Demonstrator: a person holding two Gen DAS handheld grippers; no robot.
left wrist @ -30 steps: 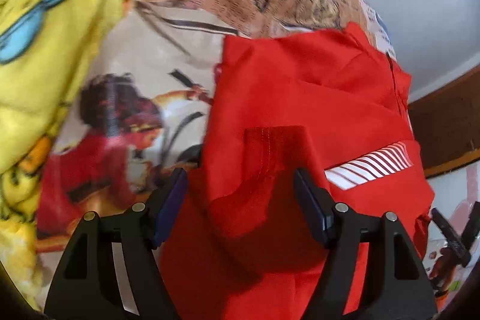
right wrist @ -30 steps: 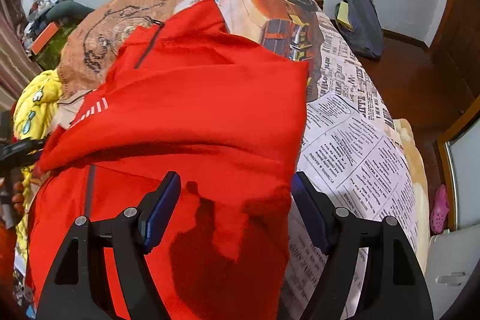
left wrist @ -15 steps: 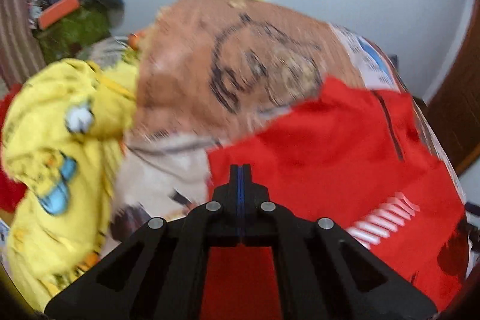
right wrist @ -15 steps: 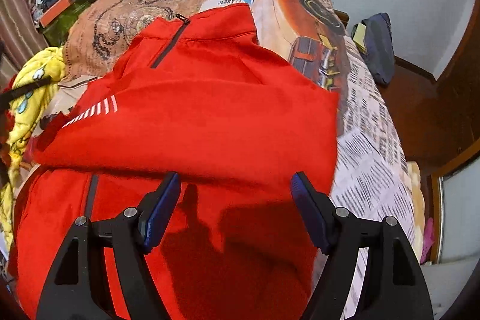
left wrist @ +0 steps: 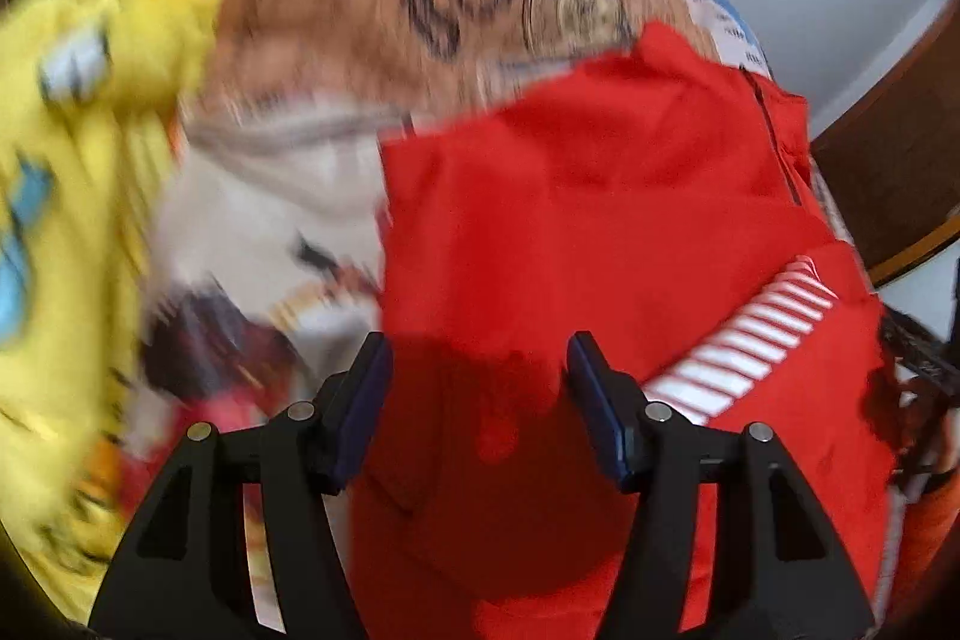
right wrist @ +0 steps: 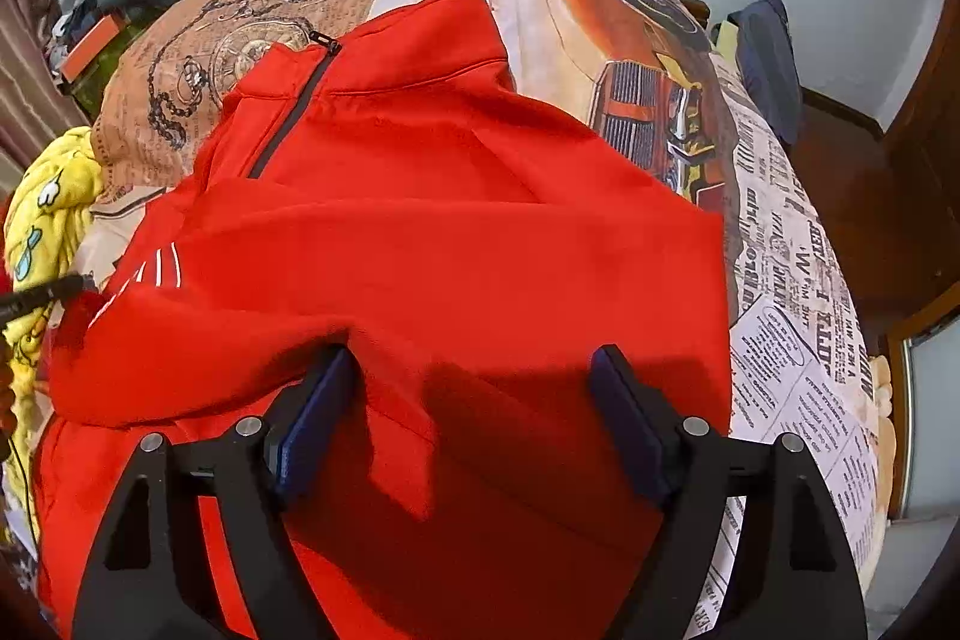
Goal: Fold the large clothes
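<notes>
A red zip-neck jacket (left wrist: 600, 220) lies on the bed, one sleeve with white stripes (left wrist: 750, 340) folded across its body. My left gripper (left wrist: 478, 346) hovers over the jacket's left edge. Its jaws are opening and only loose red cloth lies below the gap; this view is blurred by motion. In the right wrist view the jacket (right wrist: 450, 220) fills the middle, its dark zip (right wrist: 294, 118) at the collar. My right gripper (right wrist: 473, 358) is low over the body. Its jaws are opening, a raised fold of red cloth rests against the left pad (right wrist: 312, 418), and nothing is pinched.
A printed bedspread (right wrist: 780, 280) with newspaper and car pictures covers the bed. A crumpled yellow blanket (left wrist: 72, 160) lies left of the jacket. A dark blue bag (right wrist: 768, 58) sits at the far right corner, by brown wooden furniture (right wrist: 888, 196). Clutter (right wrist: 90, 28) is piled at the far left.
The left gripper was shut half a second ago and now has its jaws apart, lower over the jacket's left edge. The right gripper has shifted left across the jacket and spread slightly wider.
</notes>
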